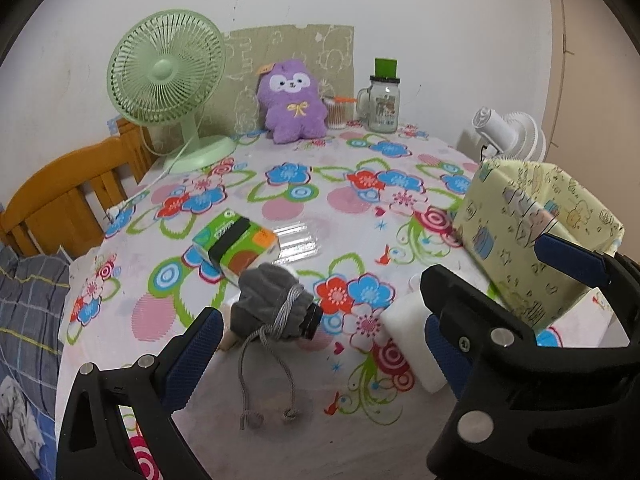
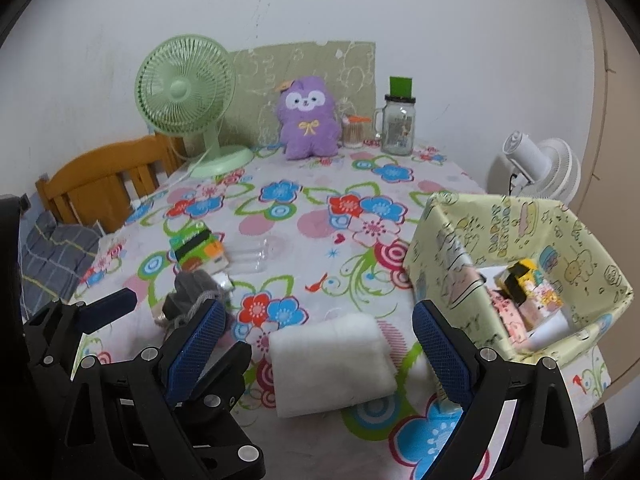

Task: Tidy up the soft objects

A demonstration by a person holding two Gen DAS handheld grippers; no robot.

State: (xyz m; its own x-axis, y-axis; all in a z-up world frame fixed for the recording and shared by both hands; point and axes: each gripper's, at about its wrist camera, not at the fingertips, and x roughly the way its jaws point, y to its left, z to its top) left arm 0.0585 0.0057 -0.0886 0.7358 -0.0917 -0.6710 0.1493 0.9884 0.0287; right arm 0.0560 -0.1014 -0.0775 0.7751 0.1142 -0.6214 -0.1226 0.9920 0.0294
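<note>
- The right tongs (image 2: 316, 348) stand wide open and hold nothing; the white foam pad (image 2: 332, 364) lies flat on the table (image 2: 400, 196) directly between the two blue pads, just ahead of them.
- The pad's long axis runs roughly across the gap, from one finger toward the other, so closing on it as it lies would likely take it end to end.
- The left tongs (image 1: 320, 344) are also spread open and empty, with the grey drawstring pouch (image 1: 276, 308) lying between their fingers, cords trailing toward the camera.
- The right tongs are the nearer to the pad; the left wrist view sees it off to the right, by its right finger.
- The yellow patterned box (image 2: 520, 240), already holding a few small packs, stands just right of the pad, the likely place for it.
- A green tissue pack (image 1: 236, 244) lies just beyond the pouch.
</note>
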